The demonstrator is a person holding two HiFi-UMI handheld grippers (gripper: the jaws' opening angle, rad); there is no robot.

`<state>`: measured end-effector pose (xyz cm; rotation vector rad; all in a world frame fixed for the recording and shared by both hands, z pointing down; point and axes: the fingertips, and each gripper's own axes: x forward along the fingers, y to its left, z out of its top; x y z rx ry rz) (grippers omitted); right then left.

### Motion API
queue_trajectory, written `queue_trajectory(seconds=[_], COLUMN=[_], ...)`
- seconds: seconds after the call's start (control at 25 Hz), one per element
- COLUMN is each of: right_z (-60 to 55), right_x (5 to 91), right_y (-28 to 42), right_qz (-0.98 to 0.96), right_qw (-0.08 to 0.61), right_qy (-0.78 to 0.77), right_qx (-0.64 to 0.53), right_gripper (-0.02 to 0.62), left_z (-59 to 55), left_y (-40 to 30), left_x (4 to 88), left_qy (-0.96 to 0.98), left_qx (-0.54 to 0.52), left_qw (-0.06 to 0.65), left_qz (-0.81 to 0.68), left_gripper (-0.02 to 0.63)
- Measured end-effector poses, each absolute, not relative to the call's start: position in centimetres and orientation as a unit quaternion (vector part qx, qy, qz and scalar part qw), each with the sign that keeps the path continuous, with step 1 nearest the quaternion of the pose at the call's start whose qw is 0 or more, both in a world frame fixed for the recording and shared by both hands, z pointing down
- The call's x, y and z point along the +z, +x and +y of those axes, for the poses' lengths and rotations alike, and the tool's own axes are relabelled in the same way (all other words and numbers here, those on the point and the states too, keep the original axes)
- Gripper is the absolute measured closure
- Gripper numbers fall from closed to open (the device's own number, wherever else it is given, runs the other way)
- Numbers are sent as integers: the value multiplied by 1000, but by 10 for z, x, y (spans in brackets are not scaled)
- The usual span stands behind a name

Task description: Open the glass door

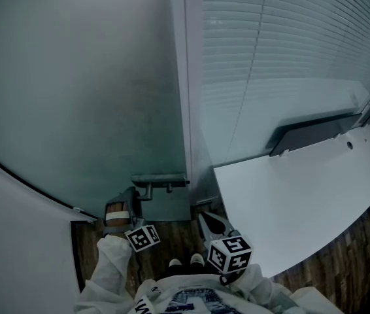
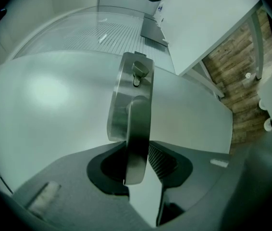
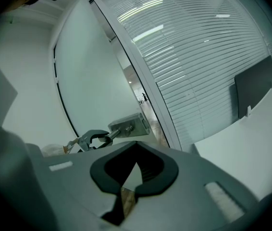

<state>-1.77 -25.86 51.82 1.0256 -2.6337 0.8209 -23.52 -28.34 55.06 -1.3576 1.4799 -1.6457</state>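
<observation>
The frosted glass door [image 1: 74, 90] fills the left of the head view, and its metal lock plate [image 1: 161, 178] sits at its right edge. The lever handle [image 2: 137, 129] sticks out from the lock plate [image 2: 126, 85]. It lies between the jaws of my left gripper [image 2: 137, 146], which is shut on it. The right gripper view shows the same grip from the side, with the left gripper [image 3: 93, 139] around the handle [image 3: 111, 134]. My right gripper [image 1: 206, 216] hangs to the right of the door, shut and holding nothing [image 3: 136, 144].
A white door frame [image 1: 184, 77] divides the door from a glass wall with blinds [image 1: 289, 44]. A white desk [image 1: 302, 201] with a dark screen [image 1: 309, 136] juts in at the right, close to my right gripper. Wooden floor [image 1: 172, 241] and the person's shoes [image 1: 184, 262] lie below.
</observation>
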Motion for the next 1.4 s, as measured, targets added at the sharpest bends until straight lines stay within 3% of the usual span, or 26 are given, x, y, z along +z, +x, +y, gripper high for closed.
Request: queue_trajectory(seconds=[0.6,1.0,1.16,1.4], right_z=[-218,-121,-73,-1], right_x=[504,488,481,470], right_y=[-11,-41,-46,-32], right_qz=[-889,-906,-914,-918], right_qw=[95,101,99,93], right_qy=[363,345,337,342], right_qx=[264,225,204,180], right_gripper=[591,591,591,591], left_z=[-232,-108,-51,25], left_y=[-239,-212,-206,-182], left_x=[529,498,492,469], left_qy=[-503,-579,-599,-627], left_qx=[-567,-400,-323,-218], left_qw=[253,173,133,76], left_qz=[602,689,720,744], left_gripper=[488,534,604,604])
